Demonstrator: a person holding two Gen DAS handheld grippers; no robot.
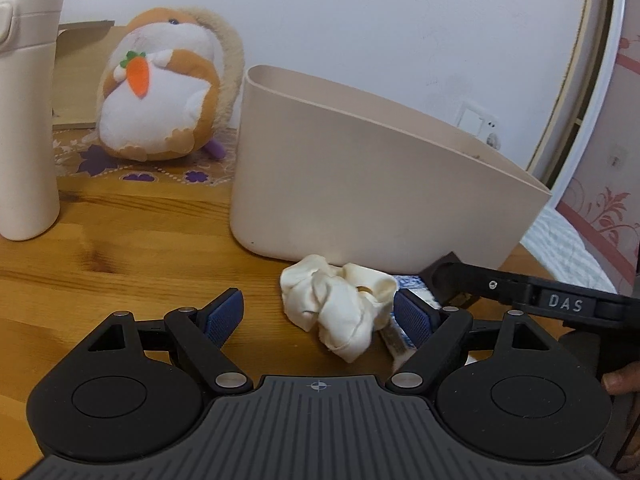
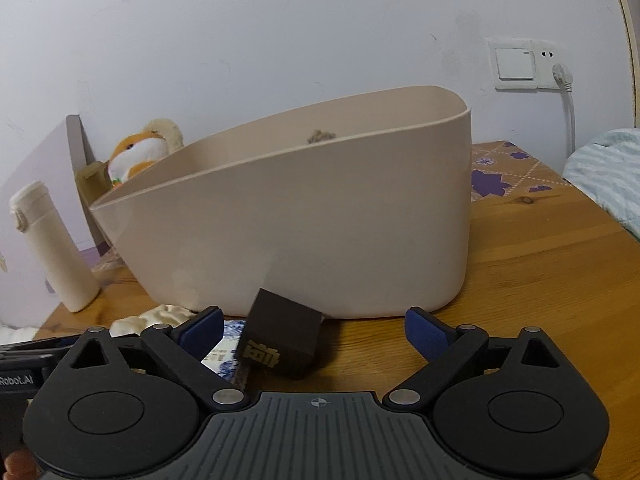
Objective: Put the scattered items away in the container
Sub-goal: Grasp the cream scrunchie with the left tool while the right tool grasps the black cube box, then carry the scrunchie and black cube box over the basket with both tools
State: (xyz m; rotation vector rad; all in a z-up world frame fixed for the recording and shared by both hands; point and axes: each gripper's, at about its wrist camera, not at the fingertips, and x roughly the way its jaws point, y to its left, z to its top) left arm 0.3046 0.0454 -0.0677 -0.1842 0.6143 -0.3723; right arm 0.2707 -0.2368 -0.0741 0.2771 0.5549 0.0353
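On the wooden table (image 1: 120, 240) I note, at far left, a cream flask (image 1: 28, 120) standing upright, well apart from the rest. Behind it to the right a plush hamster (image 1: 160, 88) holding a carrot sits on a patterned mat (image 1: 100, 164), against a cardboard piece.

My left gripper (image 1: 318, 316) stands open, low over the table. Between its blue pads lies a crumpled white cloth (image 1: 340, 312), close against the right-hand pad; the left-hand pad is clear of it. I cannot confirm contact on the right. Under and beside the cloth lies a blue-and-white packet (image 1: 412, 284), partly hidden.

Just behind the cloth stands the beige container (image 1: 360, 184), upright, rim slanted. From the right wrist view, something brownish shows above its rim; I cannot identify it.

My right gripper (image 2: 314, 324) is also open. A dark brown box (image 2: 280, 340) with gold lettering sits tilted between its fingers, nearer the left finger, touching neither pad as far as I can tell. It rests just before the container's wall, partly on the packet.

A wall switch and socket (image 2: 528, 64) lie at far right.
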